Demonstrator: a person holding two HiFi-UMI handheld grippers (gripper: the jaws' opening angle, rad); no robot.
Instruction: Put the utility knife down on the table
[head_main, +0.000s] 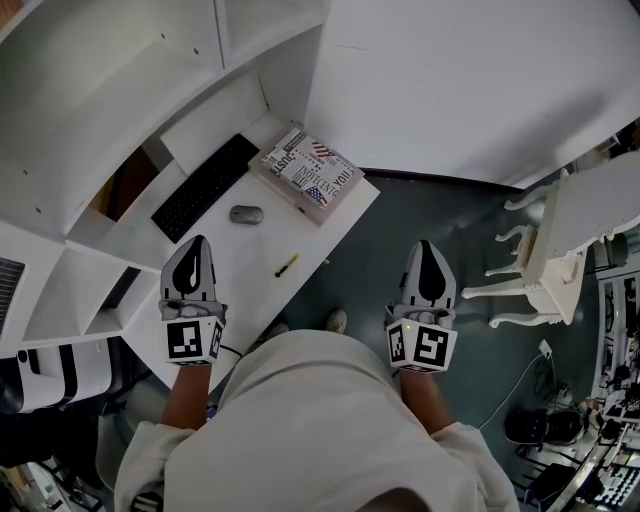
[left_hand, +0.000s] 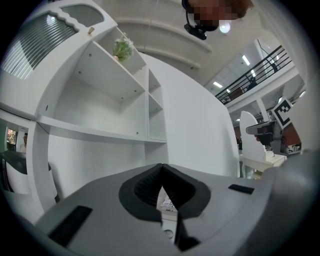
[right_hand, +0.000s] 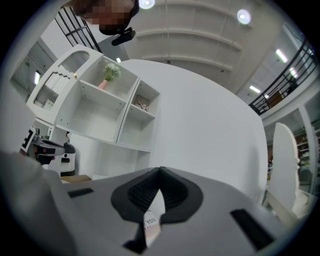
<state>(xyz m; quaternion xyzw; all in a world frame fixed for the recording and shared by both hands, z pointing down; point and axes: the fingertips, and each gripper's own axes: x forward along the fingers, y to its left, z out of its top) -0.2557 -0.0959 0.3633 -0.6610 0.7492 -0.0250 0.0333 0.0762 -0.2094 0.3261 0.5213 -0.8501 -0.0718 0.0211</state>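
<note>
The utility knife (head_main: 287, 265), a slim yellow and black tool, lies flat on the white table (head_main: 245, 300), touched by neither gripper. My left gripper (head_main: 197, 240) hovers over the table, to the left of the knife. In the left gripper view its dark jaws (left_hand: 161, 167) meet at the tips with nothing between them. My right gripper (head_main: 427, 245) hangs over the dark floor beyond the table's right edge. Its jaws (right_hand: 160, 171) are also shut and empty. The knife shows in neither gripper view.
A black keyboard (head_main: 205, 186), a grey mouse (head_main: 246, 214) and a printed box (head_main: 310, 172) sit further back on the table. White shelving (head_main: 120, 90) rises on the left. A white ornate chair (head_main: 545, 250) stands at the right. A shoe (head_main: 337, 320) shows by the table's edge.
</note>
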